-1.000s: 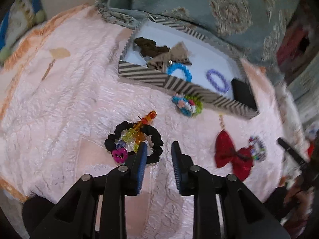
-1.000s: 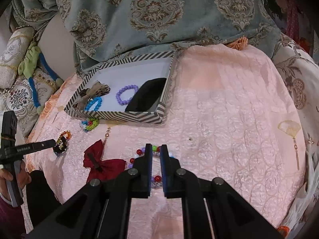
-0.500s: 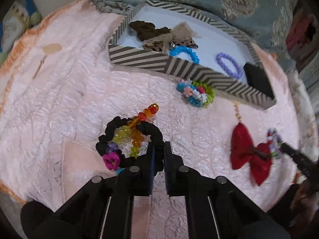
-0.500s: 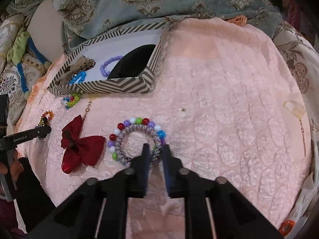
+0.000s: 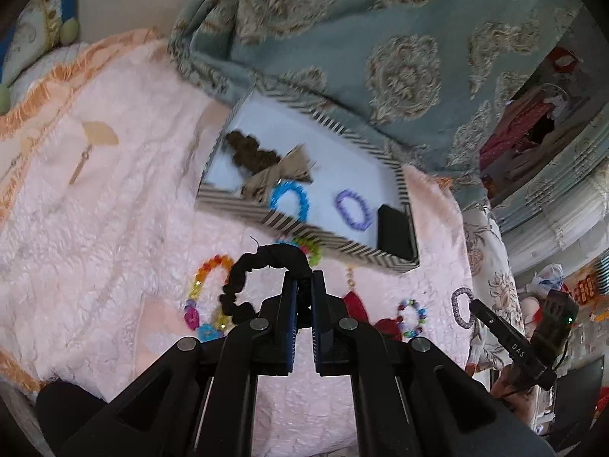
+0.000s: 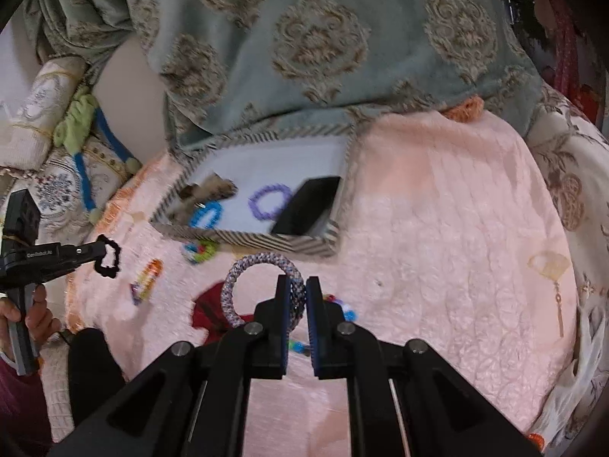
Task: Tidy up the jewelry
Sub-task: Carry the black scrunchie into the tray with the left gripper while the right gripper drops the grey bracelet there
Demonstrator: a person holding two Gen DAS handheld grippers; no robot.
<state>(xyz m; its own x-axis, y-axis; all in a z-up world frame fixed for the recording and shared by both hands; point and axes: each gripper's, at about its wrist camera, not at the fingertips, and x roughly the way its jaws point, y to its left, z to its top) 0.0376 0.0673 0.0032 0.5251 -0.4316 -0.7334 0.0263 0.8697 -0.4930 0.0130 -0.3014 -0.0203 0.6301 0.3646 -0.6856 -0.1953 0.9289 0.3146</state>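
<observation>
My left gripper [image 5: 303, 285] is shut on a black scrunchie [image 5: 259, 266] and holds it above the pink bedspread; it also shows in the right wrist view [image 6: 107, 257]. My right gripper [image 6: 297, 291] is shut on a speckled purple-grey ring bracelet [image 6: 251, 262], lifted off the bed, also seen in the left wrist view [image 5: 461, 306]. The striped box [image 5: 323, 238] [image 6: 266, 242] holds a blue bracelet [image 5: 289, 203], a purple bracelet [image 5: 354, 209], a tan bow [image 5: 281, 173], a brown scrunchie [image 5: 247, 150] and a black case [image 5: 394, 230].
On the bedspread lie an orange-yellow bead bracelet [image 5: 207, 285], a multicolour bead bracelet [image 5: 411, 316], a red bow [image 6: 207, 310] and a green-blue bead cluster [image 6: 200, 251]. A teal patterned blanket [image 6: 304, 45] lies behind the box. Pillows [image 6: 49, 114] are at the left.
Both grippers have risen off the bedspread. The left lifted the black scrunchie away from the bead bracelet. The right lifted the speckled ring out of the multicolour bead bracelet.
</observation>
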